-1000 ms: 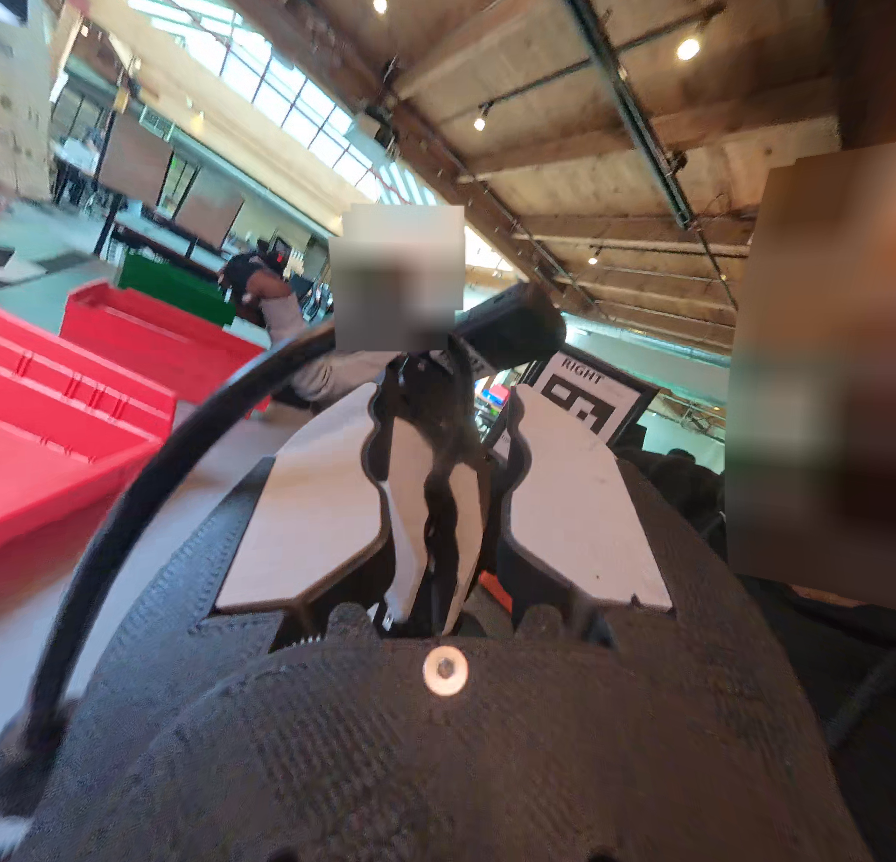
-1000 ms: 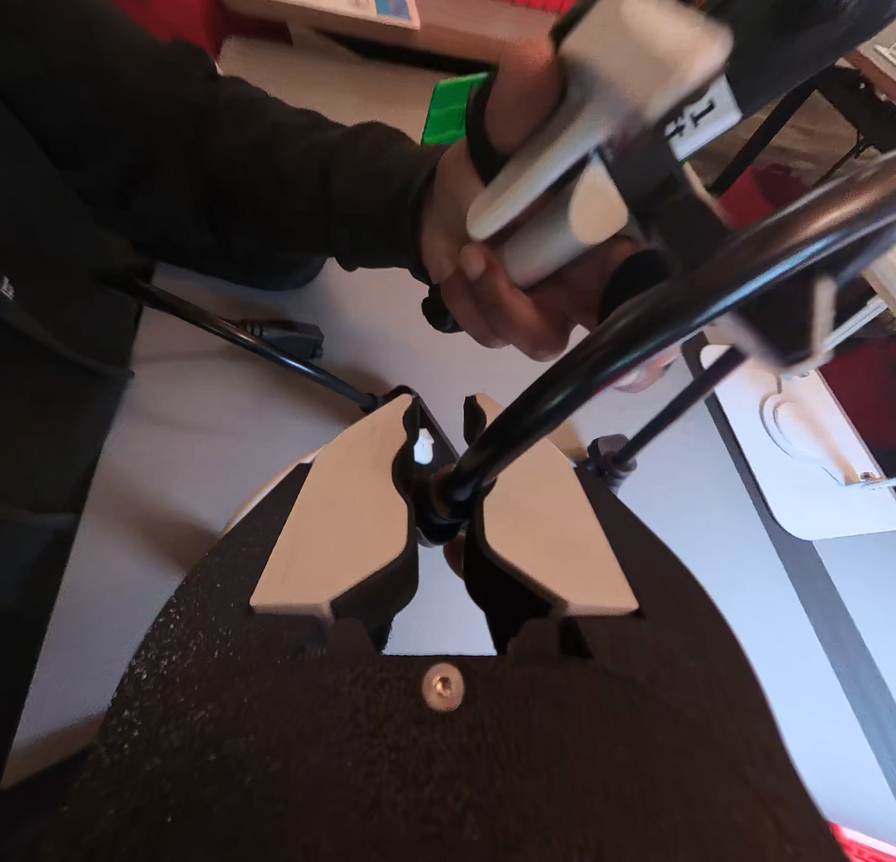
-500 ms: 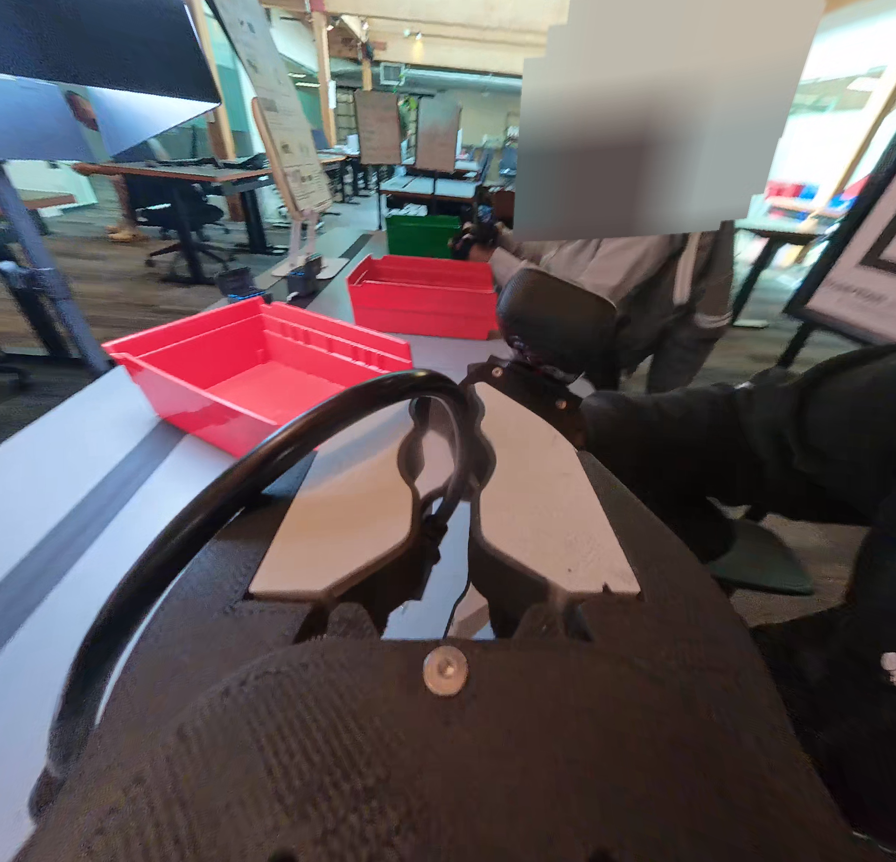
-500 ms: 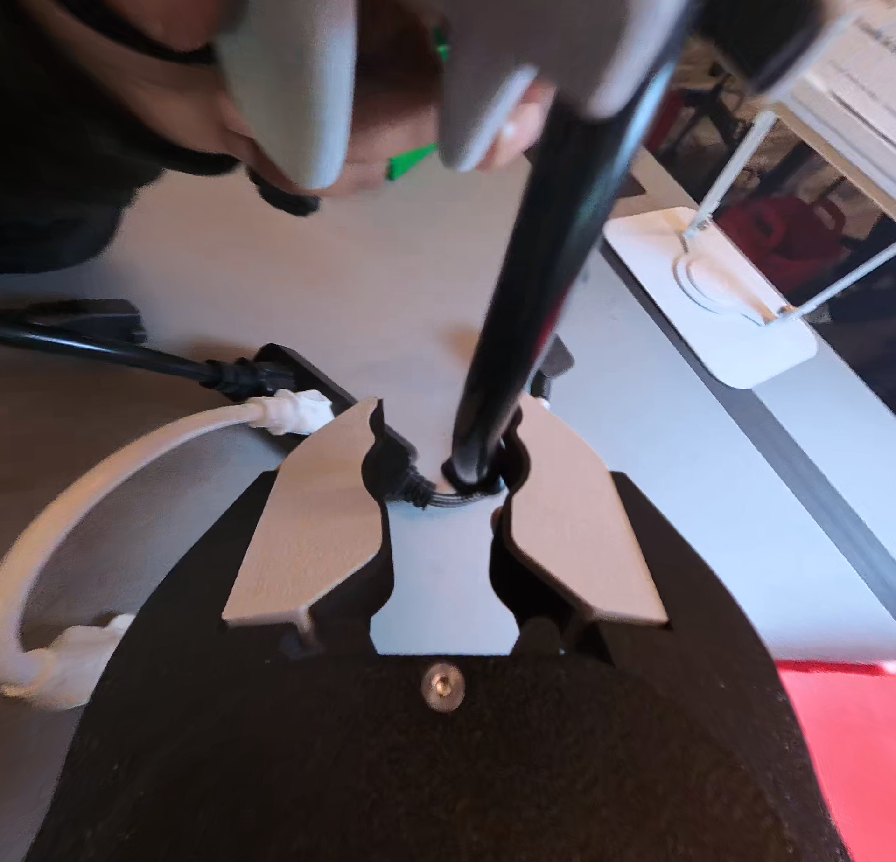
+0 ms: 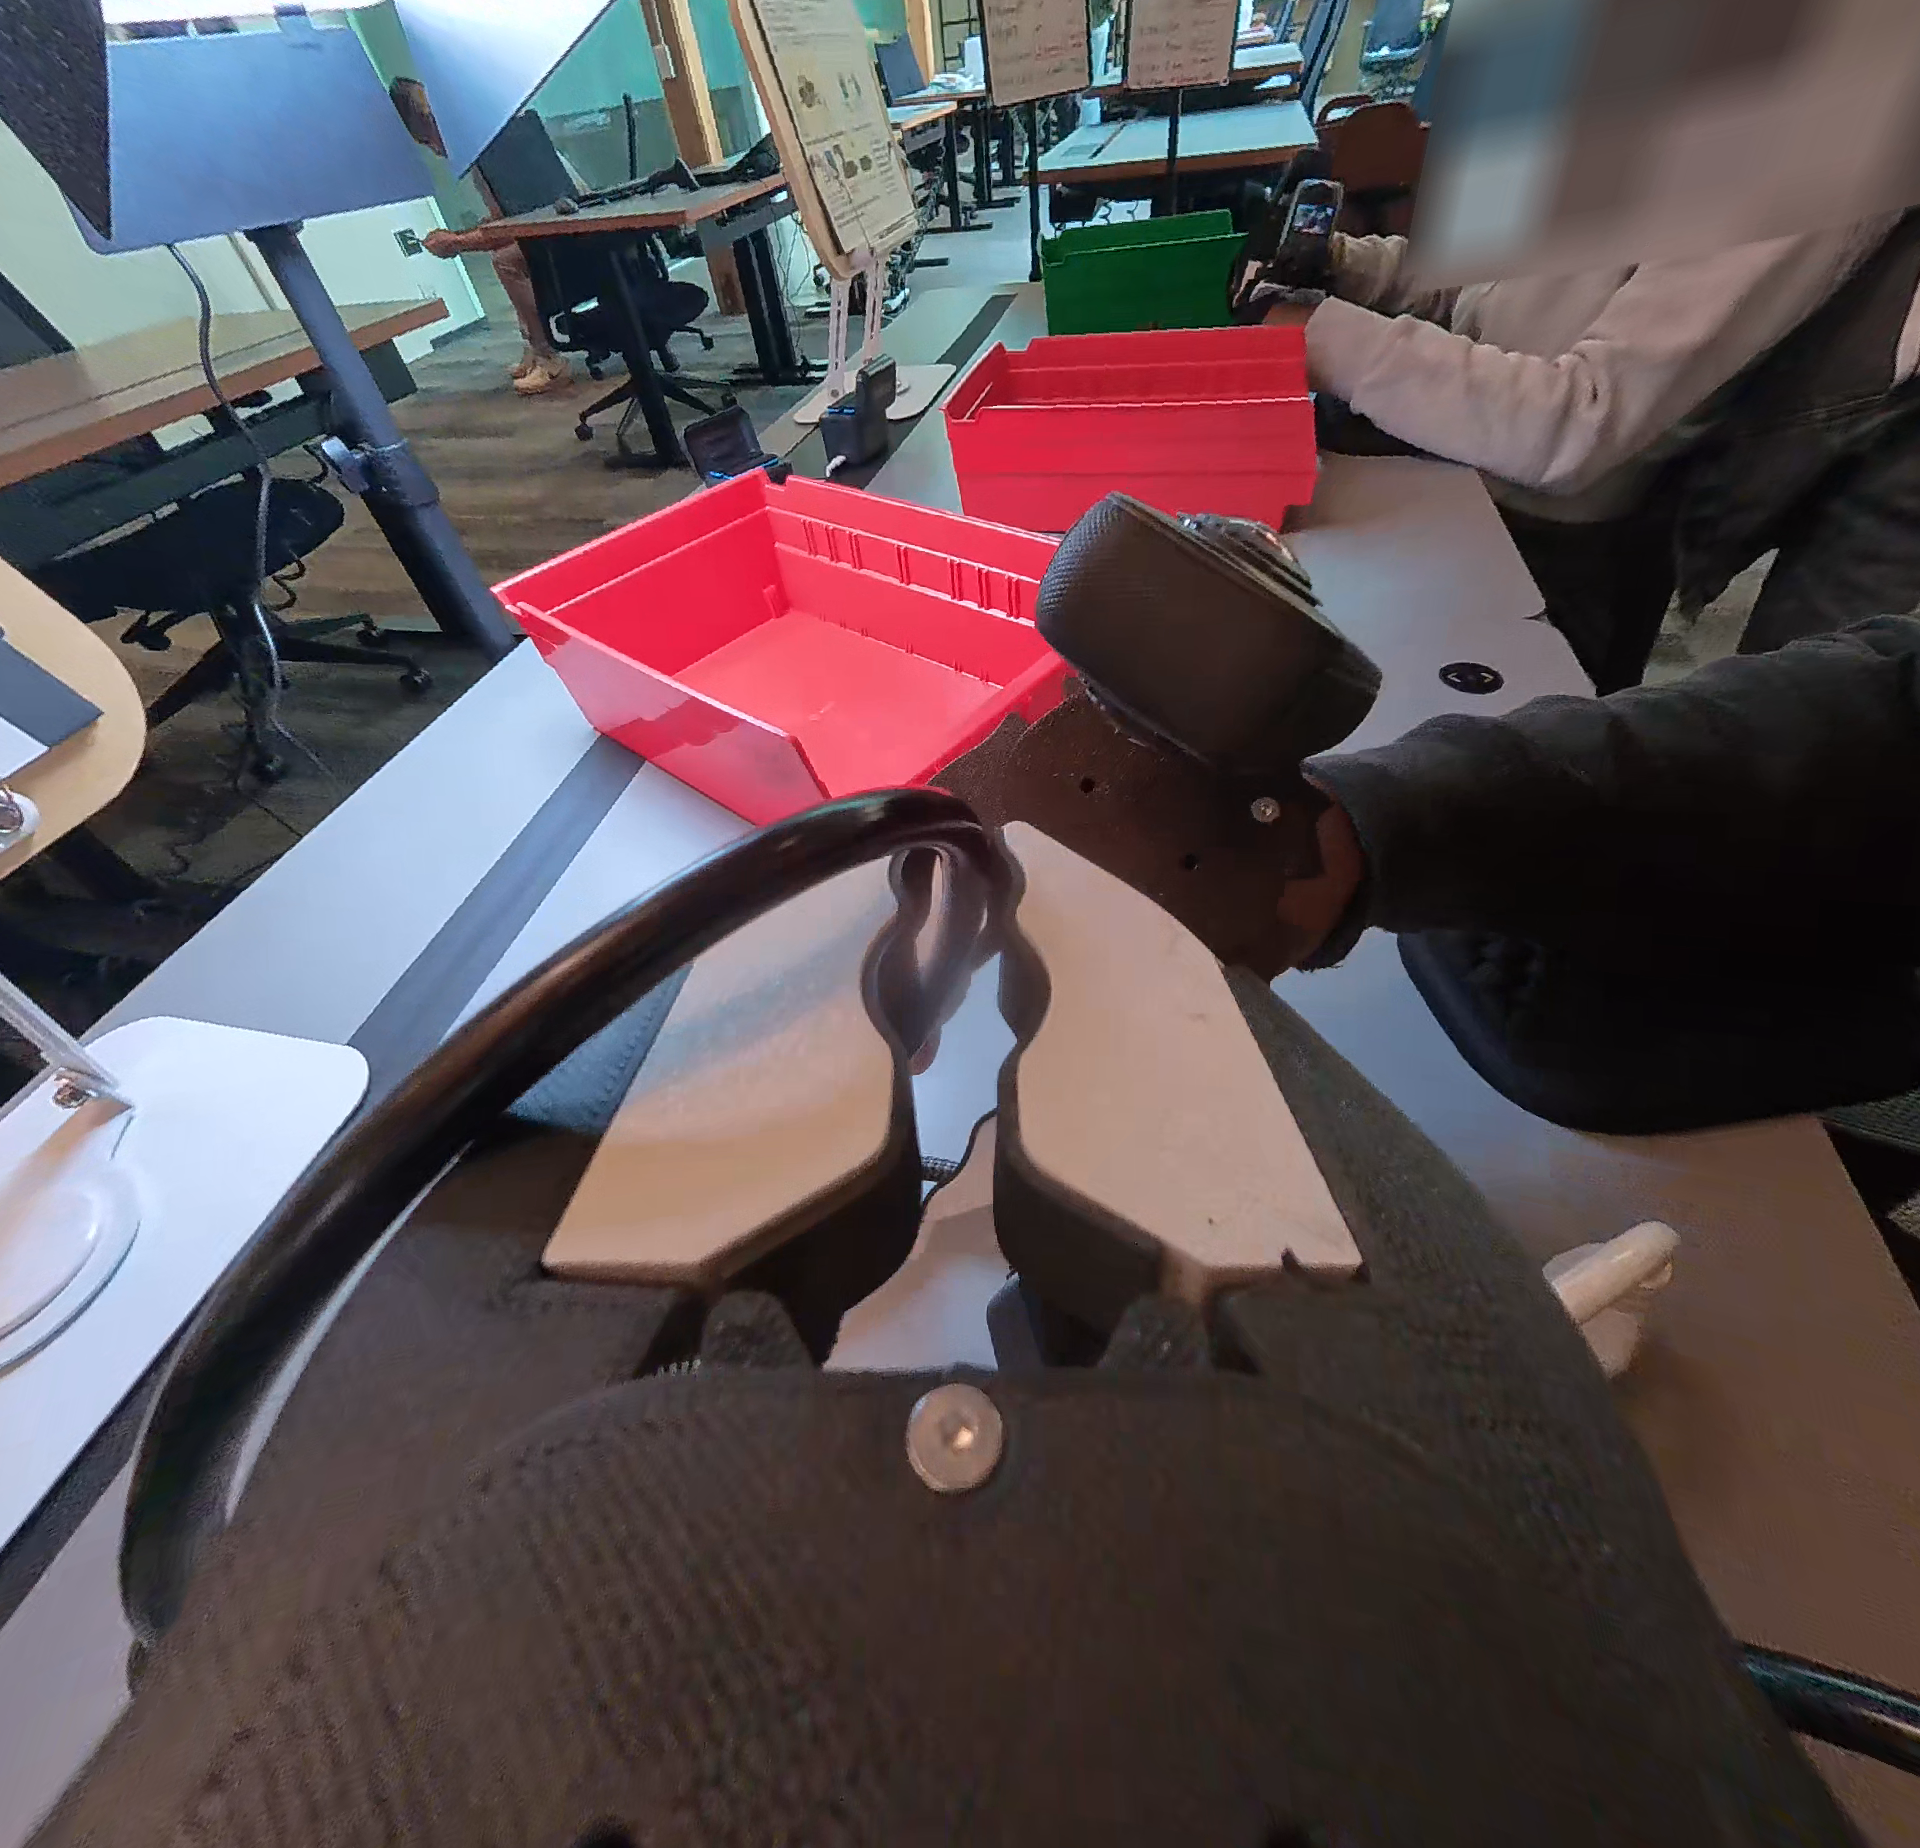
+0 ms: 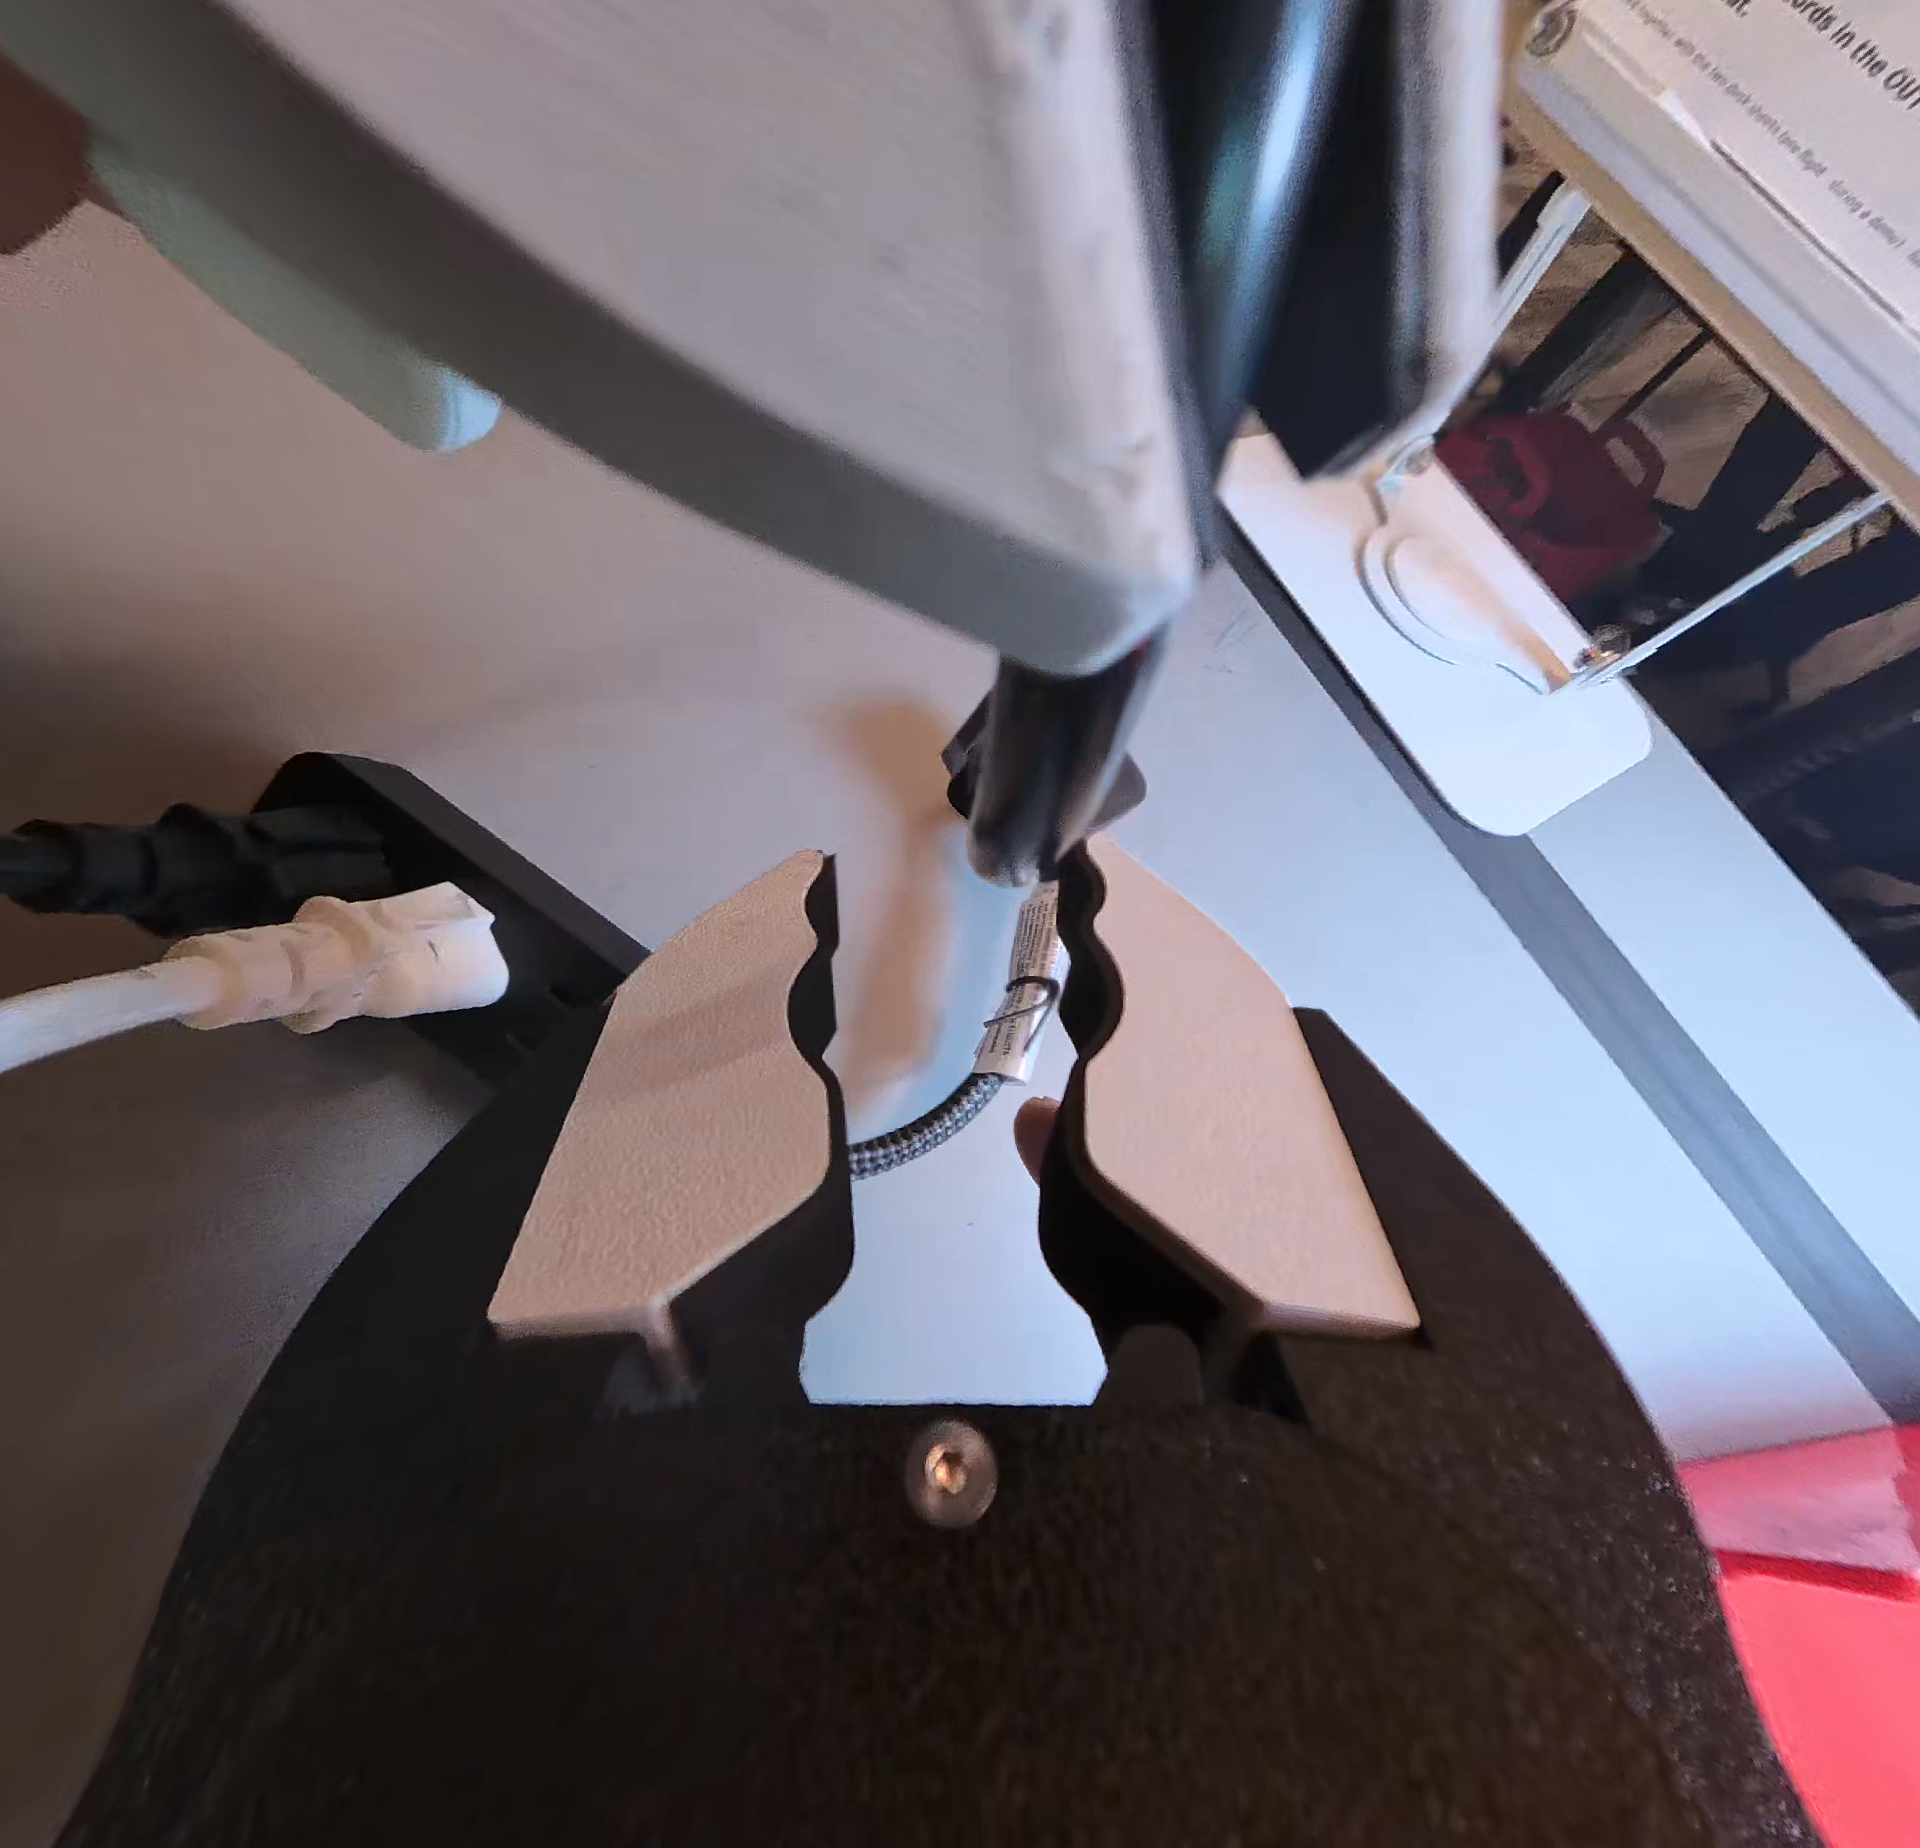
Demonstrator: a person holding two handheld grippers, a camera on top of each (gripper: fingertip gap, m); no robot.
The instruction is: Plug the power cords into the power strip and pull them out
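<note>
My left gripper (image 5: 951, 889) is shut on a thick black power cord (image 5: 582, 977) that loops in from the left and passes down between its tips. In the right wrist view its white fingers (image 6: 727, 240) come down from above with the cord's black end (image 6: 1039, 780) just beyond my right gripper (image 6: 951, 925), which is open and empty over the table. A black power strip (image 6: 520, 884) lies at the left with a white plug (image 6: 384, 957) and a black plug (image 6: 187, 863) at it. A braided cable (image 6: 935, 1123) with a tag lies between my right fingers.
Two red bins (image 5: 810, 655) (image 5: 1132, 427) and a green bin (image 5: 1143, 271) stand ahead on the grey table. A white stand base (image 6: 1455, 676) sits at the table's right edge. A loose white plug (image 5: 1610, 1268) lies at the right. A person leans on the far end. My hands' fingertips stand some 12 cm from each other.
My left gripper swung down from facing the ceiling to face along the table, keeping the black cord. My right gripper opened and let go of that cord.
</note>
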